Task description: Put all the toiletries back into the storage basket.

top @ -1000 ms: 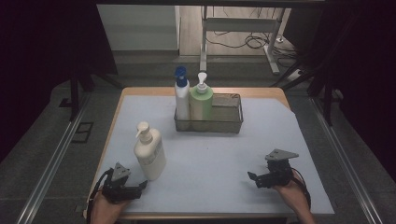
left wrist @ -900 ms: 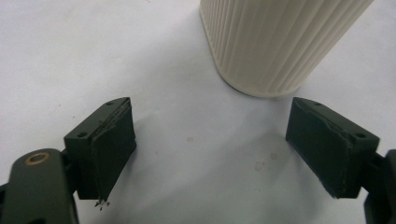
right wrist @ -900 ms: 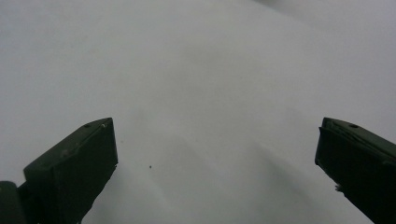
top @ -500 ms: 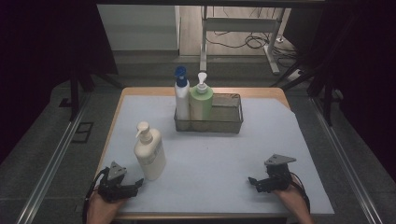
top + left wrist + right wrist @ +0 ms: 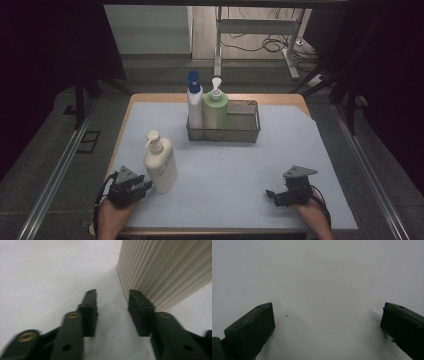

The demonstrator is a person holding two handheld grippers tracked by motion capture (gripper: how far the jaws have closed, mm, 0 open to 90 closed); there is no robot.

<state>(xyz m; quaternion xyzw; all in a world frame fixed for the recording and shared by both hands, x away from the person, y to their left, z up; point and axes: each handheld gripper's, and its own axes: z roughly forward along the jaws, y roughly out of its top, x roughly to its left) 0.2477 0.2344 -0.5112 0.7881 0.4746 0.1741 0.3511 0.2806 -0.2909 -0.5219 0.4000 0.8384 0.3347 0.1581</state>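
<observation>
High view: table (image 5: 320, 150) under a pale blue-grey sheet, biggest item. Next down, wire basket (image 5: 245, 131) at far centre, holding two upright bottles at its left end: white bottle with blue cap (image 5: 194, 102) touching green pump bottle (image 5: 215, 110). Cream pump bottle (image 5: 160, 165) upright on the sheet near the left front, well apart from the basket, nozzle pointing left. Left gripper (image 5: 145, 185) low at the front-left edge, tips just beside the cream bottle's base. Right gripper (image 5: 270, 193) at front right, well apart from every bottle, resting on bare sheet.

Left gripper view: ribbed side of the cream bottle (image 5: 165, 270) upper right, right-hand jaw up against its lower edge; contact itself not clear. Left gripper (image 5: 112, 293) jaws just been closing, now partly drawn in with a gap left, bare sheet between them, nothing pinched.

Right gripper view: right gripper (image 5: 327, 305) jaws spread wide, only sheet between.
</observation>
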